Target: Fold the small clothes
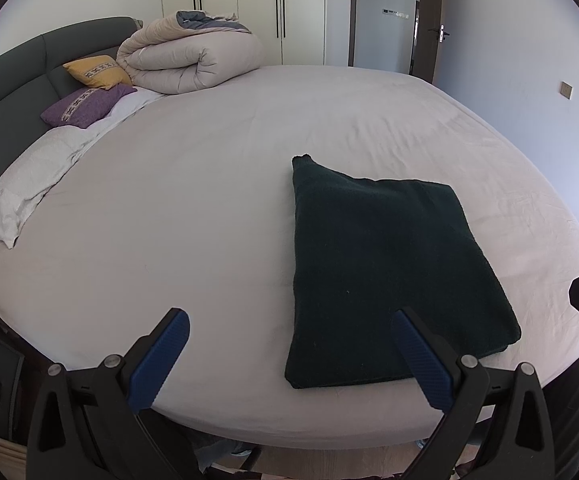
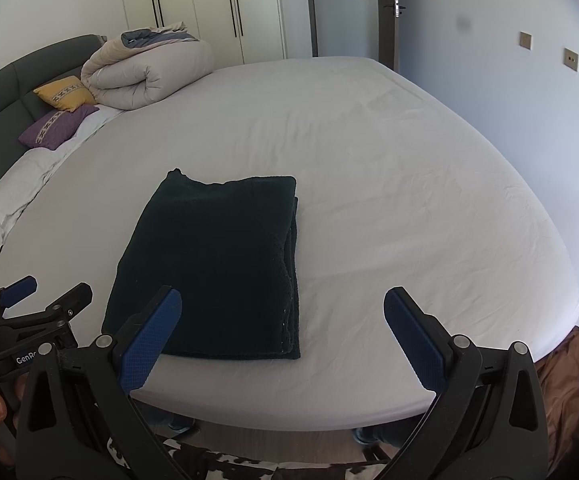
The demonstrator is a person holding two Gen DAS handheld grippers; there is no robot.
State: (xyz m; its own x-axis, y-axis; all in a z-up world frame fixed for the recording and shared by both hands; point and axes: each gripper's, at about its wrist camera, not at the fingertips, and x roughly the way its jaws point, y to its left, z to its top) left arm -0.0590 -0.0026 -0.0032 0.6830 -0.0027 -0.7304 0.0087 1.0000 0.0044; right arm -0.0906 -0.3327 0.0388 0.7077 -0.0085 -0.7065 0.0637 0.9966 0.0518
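A dark green, nearly black garment (image 1: 385, 272) lies folded into a thick rectangle on the pale bed sheet (image 1: 193, 200), near the front edge. It also shows in the right wrist view (image 2: 213, 264), with stacked layers along its right side. My left gripper (image 1: 289, 320) is open and empty, above the bed's front edge, its right finger over the garment's near left corner. My right gripper (image 2: 281, 300) is open and empty, its left finger over the garment's near edge. The left gripper also shows at the left of the right wrist view (image 2: 45, 292).
A rolled beige duvet (image 1: 193, 56), a yellow cushion (image 1: 99, 72), a purple cushion (image 1: 85, 106) and a white pillow (image 1: 29, 184) lie by the dark headboard (image 1: 5, 92) at the far left. White wardrobes (image 1: 241, 4) and a door (image 1: 385, 12) stand behind. A wall (image 2: 529, 100) runs along the right.
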